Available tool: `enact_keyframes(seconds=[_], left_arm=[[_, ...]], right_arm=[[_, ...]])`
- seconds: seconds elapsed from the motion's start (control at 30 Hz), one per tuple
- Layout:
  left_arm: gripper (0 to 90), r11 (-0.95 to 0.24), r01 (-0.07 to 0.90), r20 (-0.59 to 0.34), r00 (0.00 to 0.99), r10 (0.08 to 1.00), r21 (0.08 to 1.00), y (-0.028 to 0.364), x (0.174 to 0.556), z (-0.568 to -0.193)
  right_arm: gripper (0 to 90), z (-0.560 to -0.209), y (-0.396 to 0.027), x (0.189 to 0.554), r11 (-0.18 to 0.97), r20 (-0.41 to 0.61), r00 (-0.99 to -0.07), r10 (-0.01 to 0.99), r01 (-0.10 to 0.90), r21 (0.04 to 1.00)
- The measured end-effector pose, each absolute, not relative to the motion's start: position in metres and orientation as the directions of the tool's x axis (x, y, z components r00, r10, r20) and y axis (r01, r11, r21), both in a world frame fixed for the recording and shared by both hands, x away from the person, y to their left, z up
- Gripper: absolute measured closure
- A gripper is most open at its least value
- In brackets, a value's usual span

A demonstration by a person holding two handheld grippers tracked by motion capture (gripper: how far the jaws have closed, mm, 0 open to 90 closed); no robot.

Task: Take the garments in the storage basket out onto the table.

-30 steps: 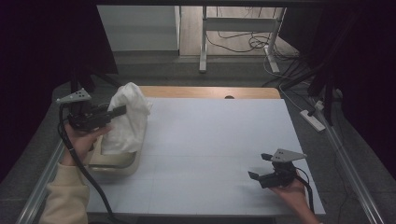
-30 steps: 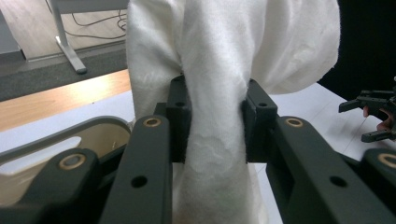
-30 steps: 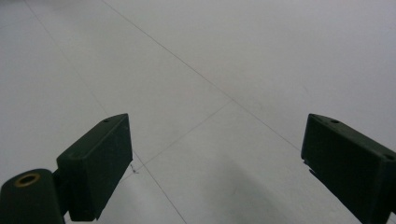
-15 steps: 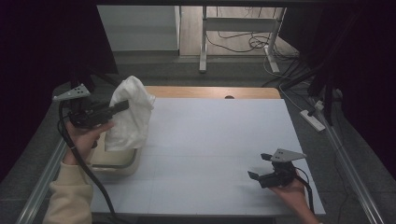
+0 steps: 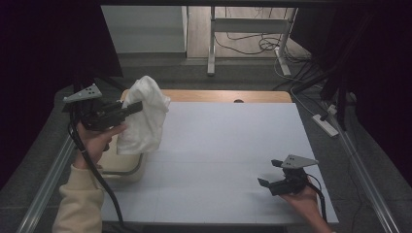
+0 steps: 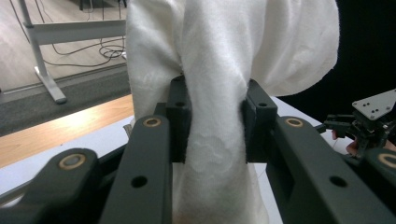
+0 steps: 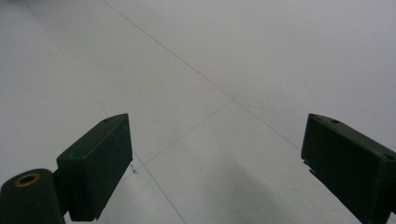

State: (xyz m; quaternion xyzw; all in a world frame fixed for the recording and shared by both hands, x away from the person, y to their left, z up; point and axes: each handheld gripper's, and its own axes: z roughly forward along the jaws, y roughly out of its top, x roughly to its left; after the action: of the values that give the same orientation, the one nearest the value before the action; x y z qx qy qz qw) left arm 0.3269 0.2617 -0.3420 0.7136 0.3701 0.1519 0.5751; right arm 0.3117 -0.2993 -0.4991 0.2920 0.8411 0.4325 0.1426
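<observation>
White towel [image 5: 143, 116] pinched mid-fold in left hand-held gripper [image 5: 132, 108], hanging over basin [image 5: 127, 165]; thin bite may slip; right hand-held gripper [image 5: 269, 174] wide, empty

— What's the towel [image 6: 219, 70] like?
— White cloth, soft and slightly fuzzy, with a faint raised pattern in the weave.
— And the left gripper [image 6: 215, 121]?
— Matt black plastic, with brass-coloured rings at the pivots.
— The table [image 5: 233, 145]?
— A smooth, matt pale grey sheet with thin seam lines; a strip of light, faintly glossy wood [image 5: 223, 95] runs along its far edge.
</observation>
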Motion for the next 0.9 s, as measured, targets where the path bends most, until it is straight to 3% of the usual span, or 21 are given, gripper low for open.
enact_keyframes(seconds=[0.9], left_arm=[[68.8,-0.103,0.341,-0.198,0.738,0.645,0.934,0.225,0.336,-0.339]], right_arm=[[8.7,-0.5,-0.299,0.312,0.459,0.013,-0.789,0.615,0.371,0.808]])
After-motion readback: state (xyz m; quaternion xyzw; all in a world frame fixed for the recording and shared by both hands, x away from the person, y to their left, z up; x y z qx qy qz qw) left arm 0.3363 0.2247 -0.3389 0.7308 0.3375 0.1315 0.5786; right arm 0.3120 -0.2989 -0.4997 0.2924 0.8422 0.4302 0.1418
